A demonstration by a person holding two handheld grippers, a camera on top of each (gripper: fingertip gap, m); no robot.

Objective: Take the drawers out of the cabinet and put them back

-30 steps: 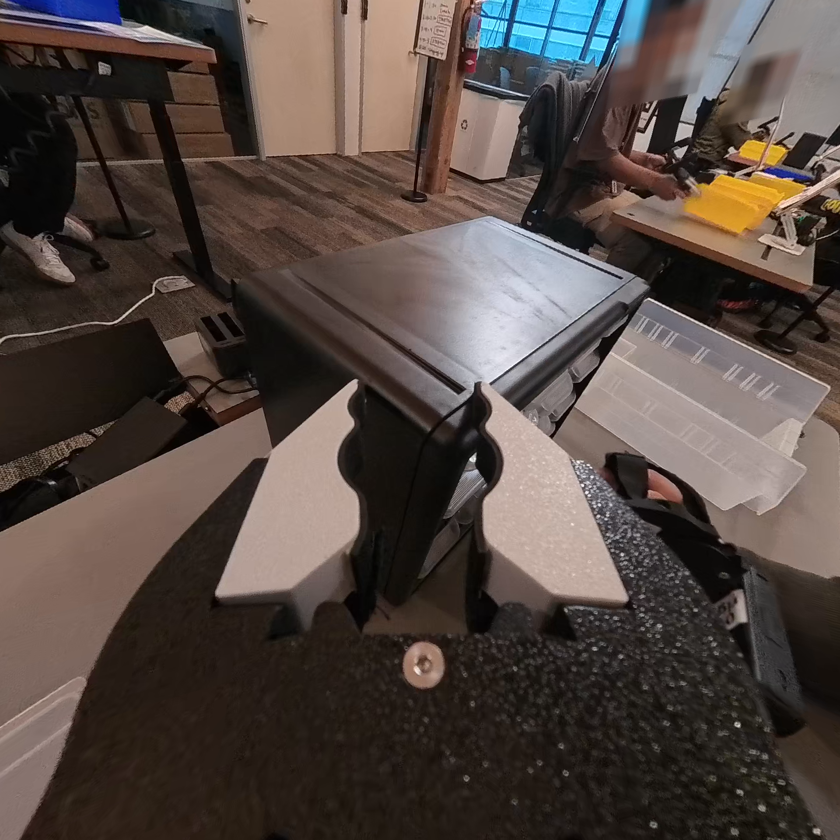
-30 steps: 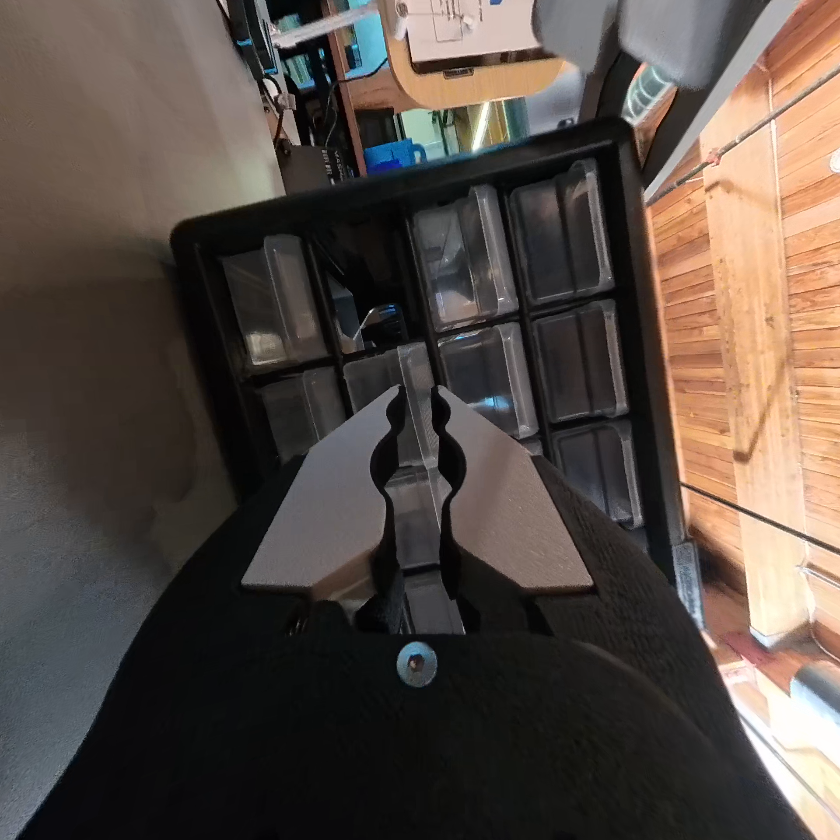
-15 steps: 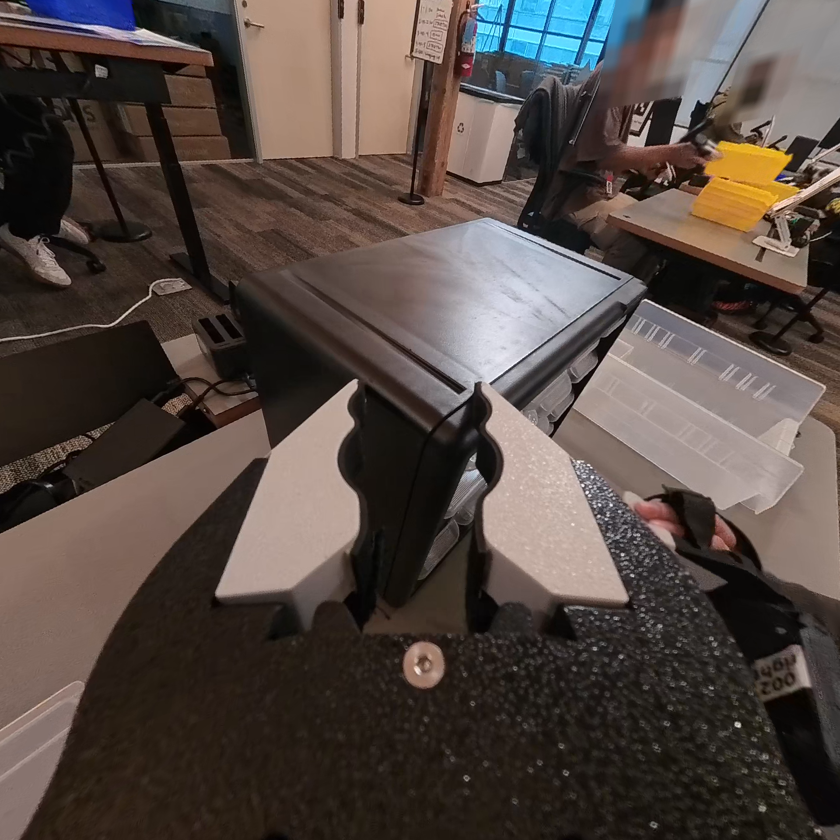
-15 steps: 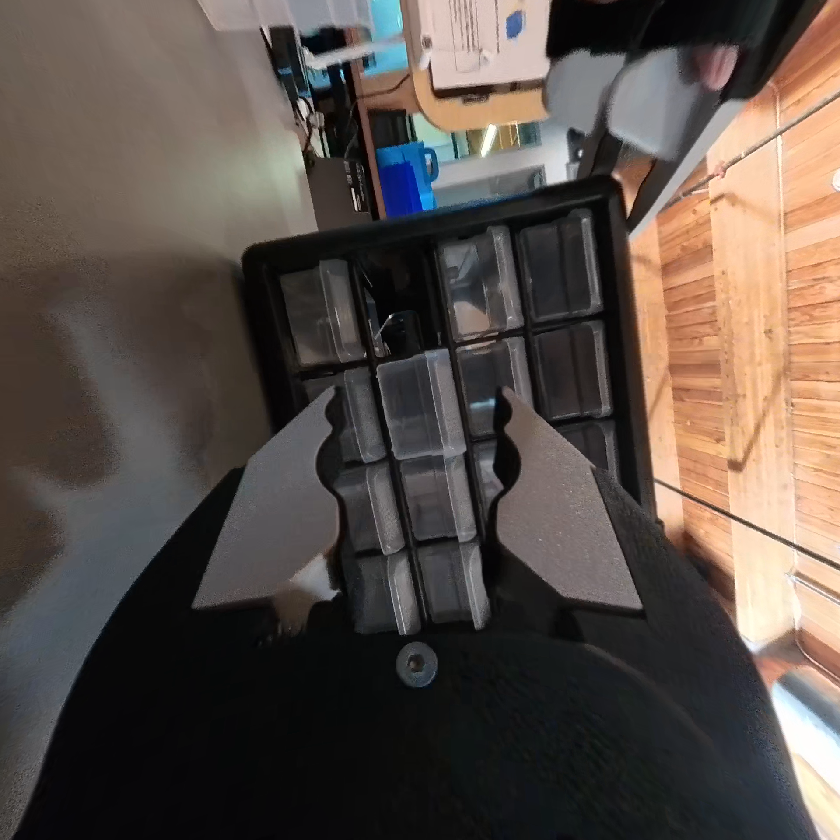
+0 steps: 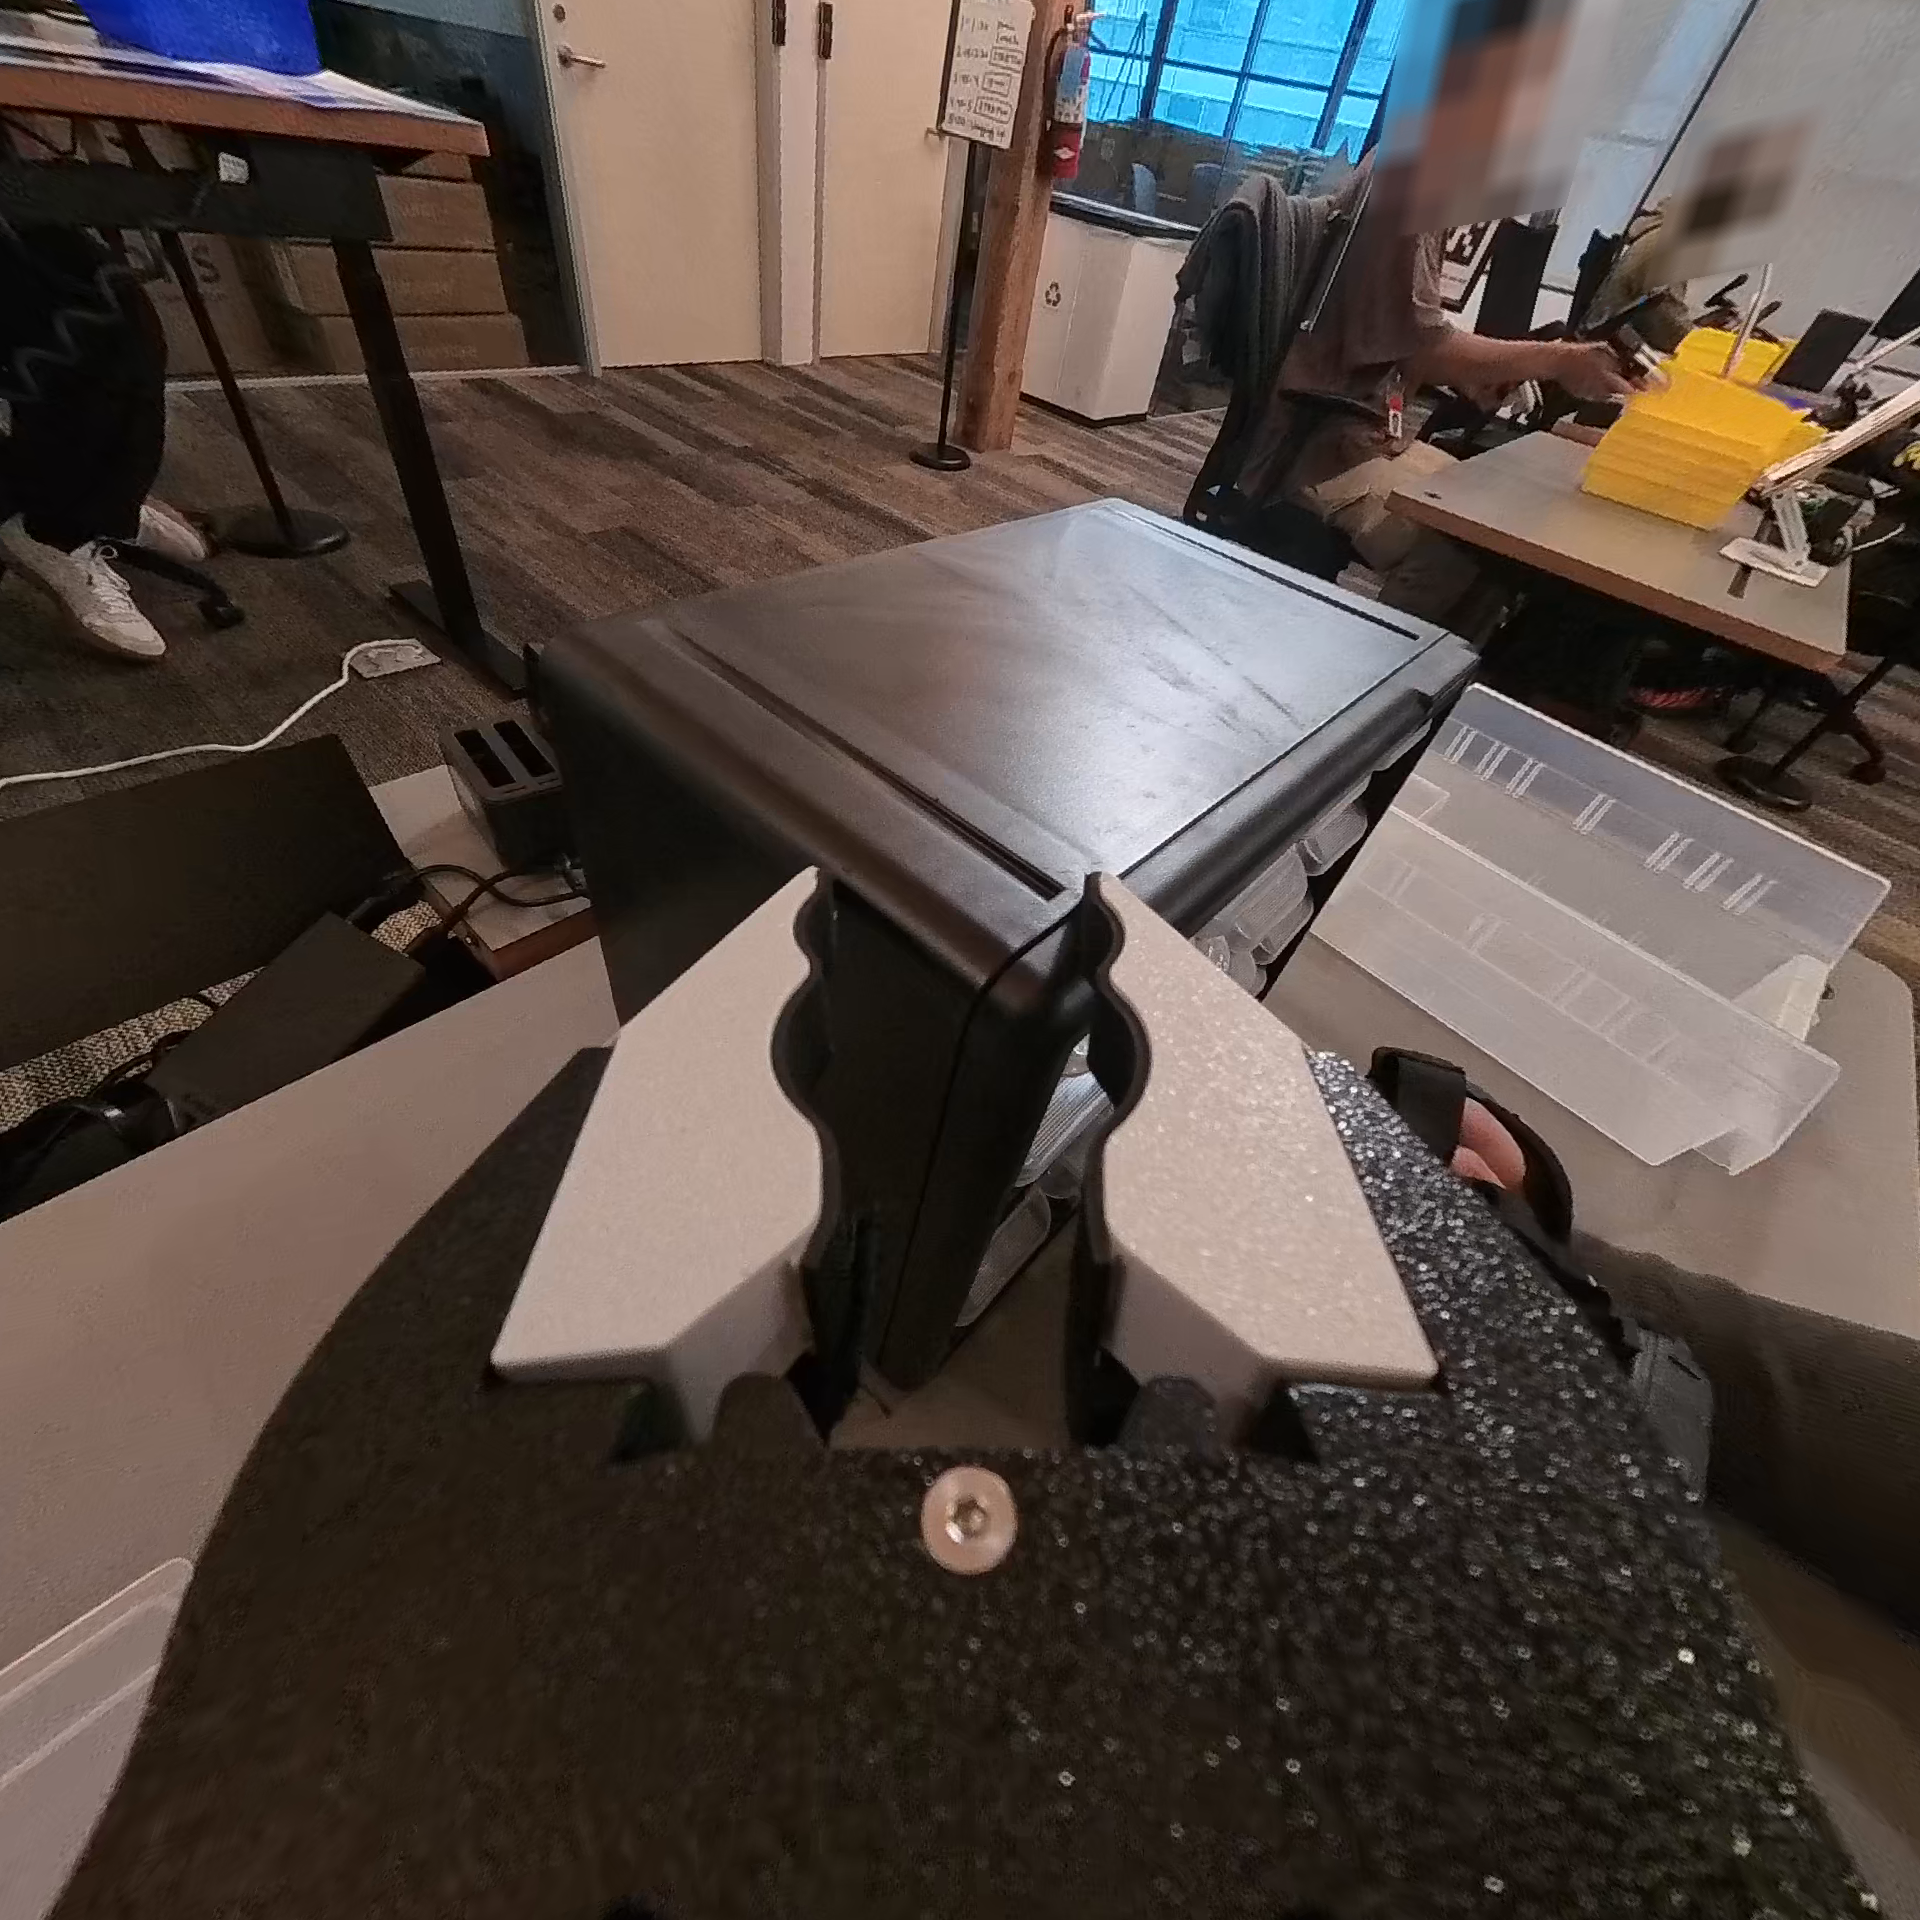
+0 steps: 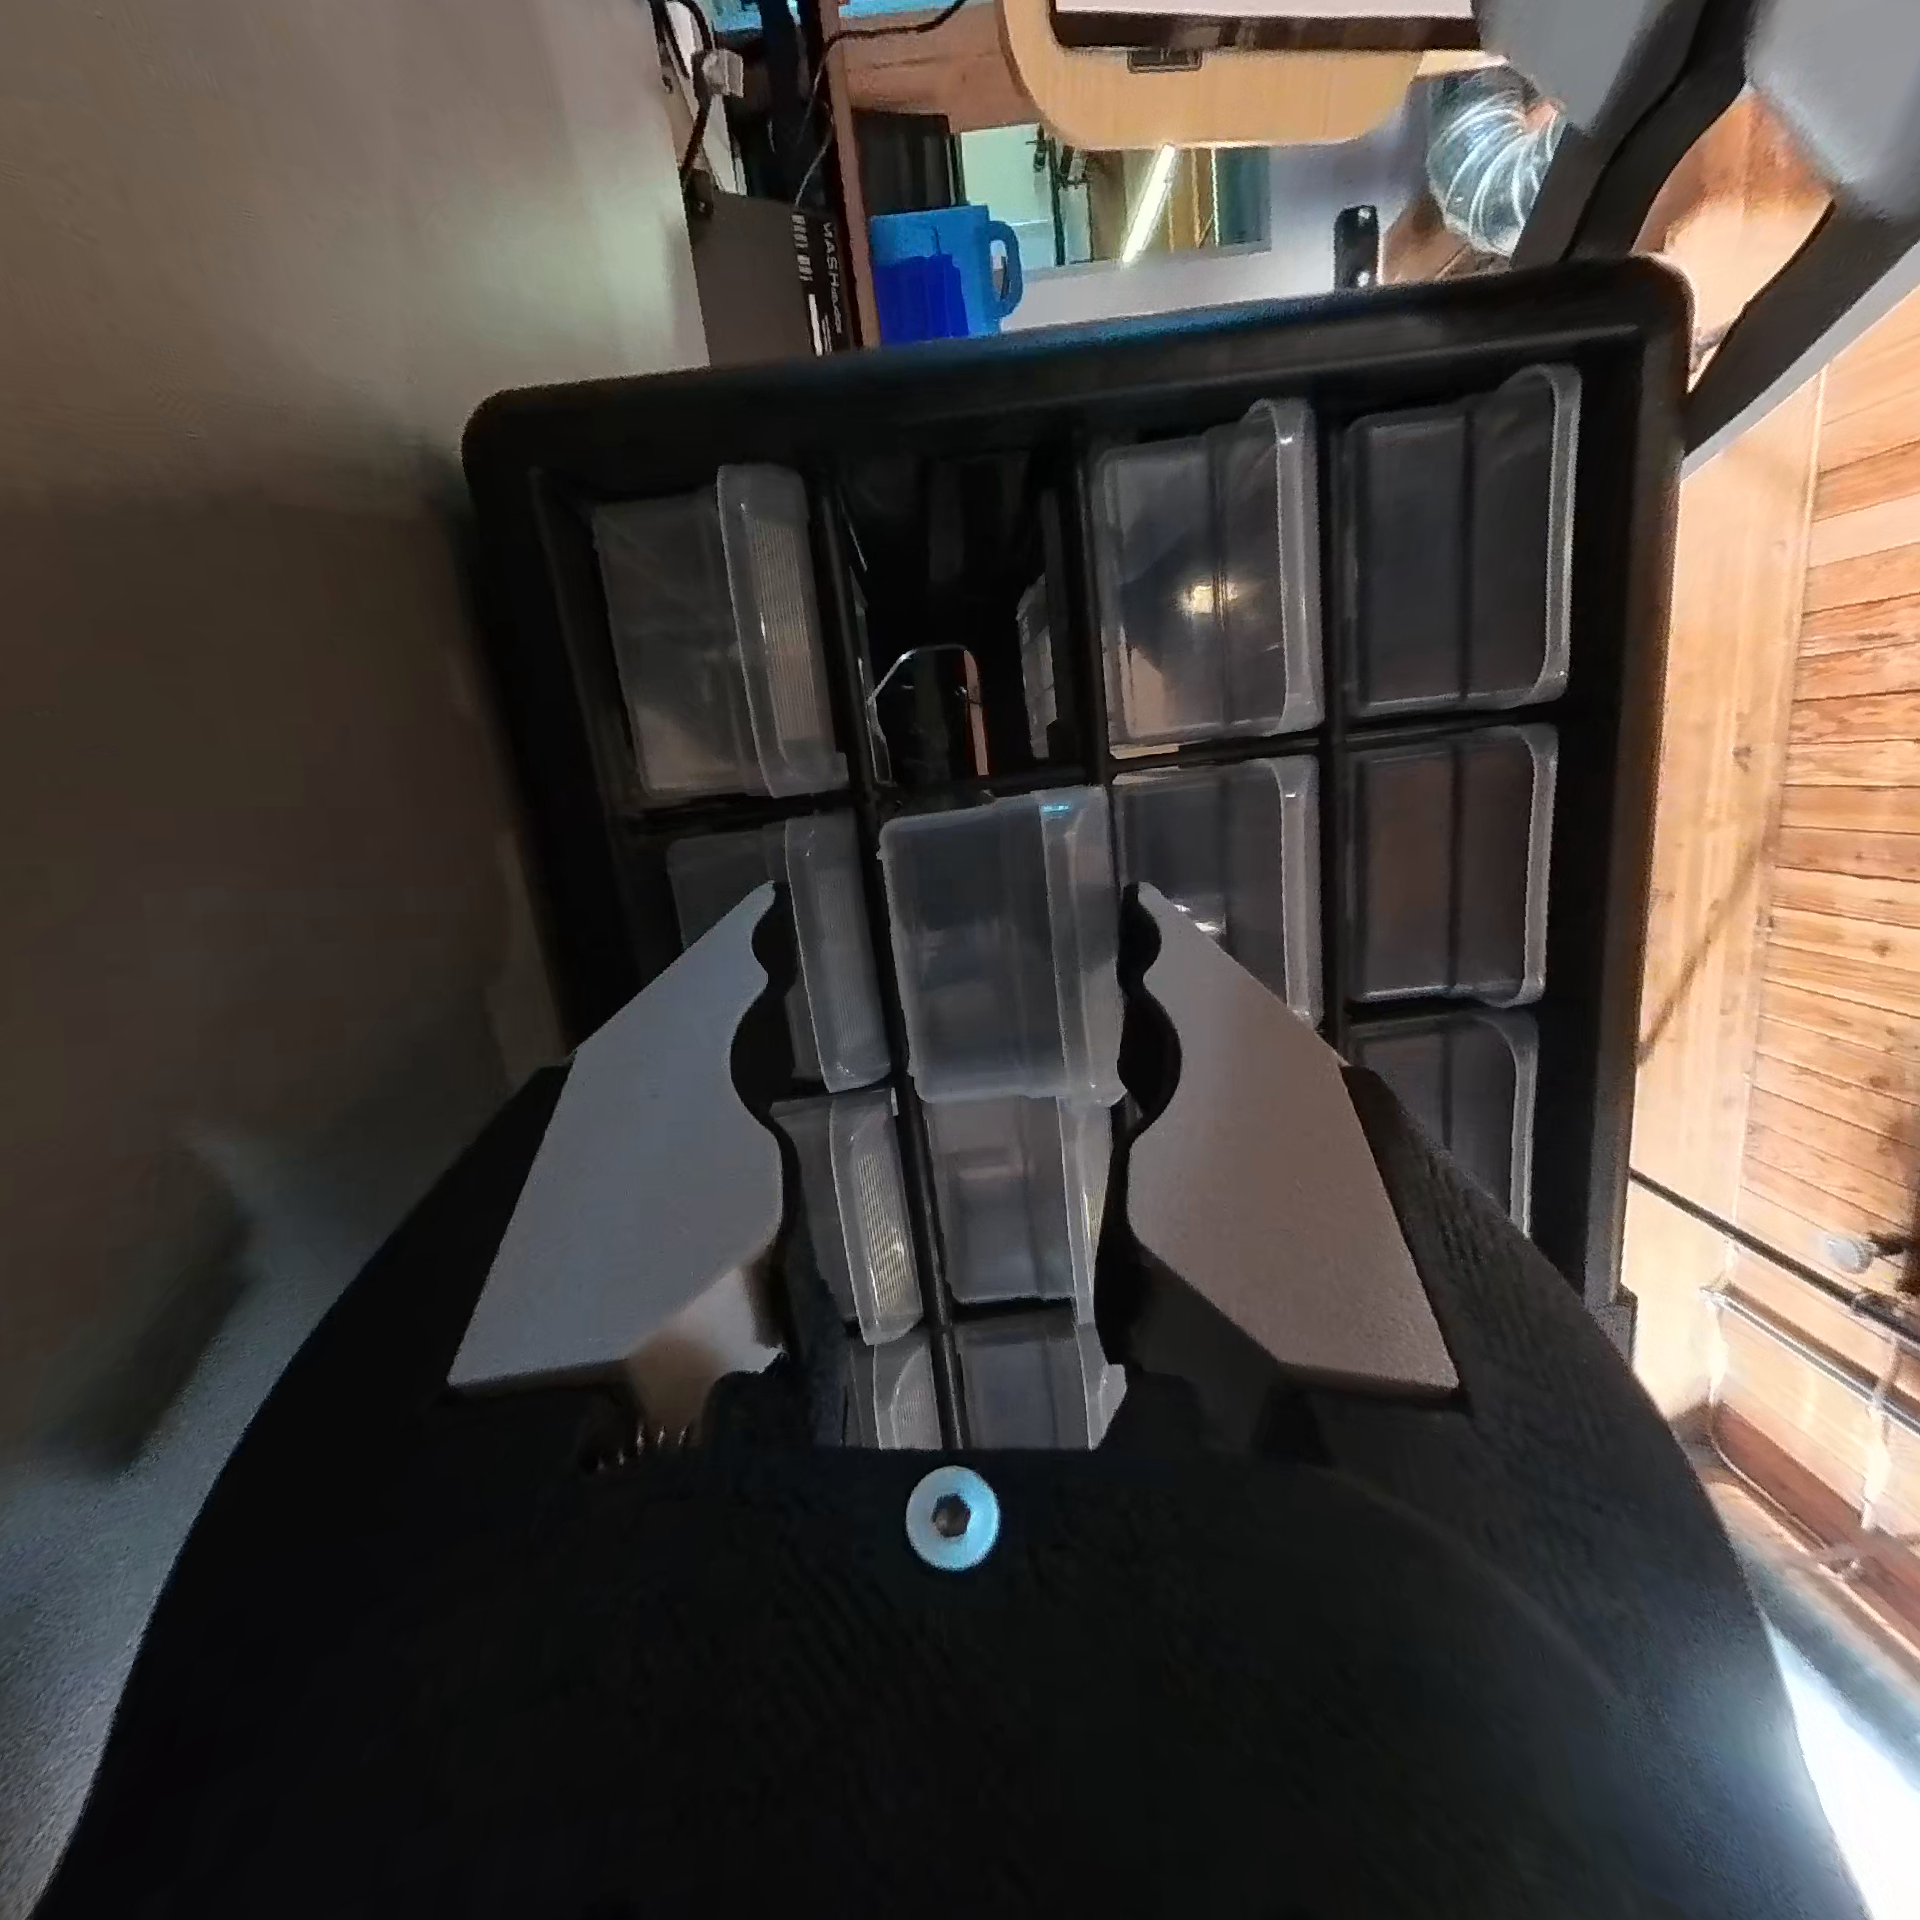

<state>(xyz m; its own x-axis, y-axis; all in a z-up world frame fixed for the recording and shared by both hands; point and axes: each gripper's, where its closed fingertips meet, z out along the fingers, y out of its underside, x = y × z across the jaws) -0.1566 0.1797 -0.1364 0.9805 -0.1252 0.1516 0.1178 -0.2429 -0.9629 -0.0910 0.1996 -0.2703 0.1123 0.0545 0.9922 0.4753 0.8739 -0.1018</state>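
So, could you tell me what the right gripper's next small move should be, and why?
Probably push the protruding drawer fully home: it stands out from its neighbours, the right gripper is open around it, and the left gripper steadies the cabinet.

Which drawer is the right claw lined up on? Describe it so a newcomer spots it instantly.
Start at the black cabinet and its grid of clear plastic drawers. Right beside the one empty slot is a clear drawer, framed by the open right claw. It alone sticks well out of the cabinet face; its neighbours sit pushed in.
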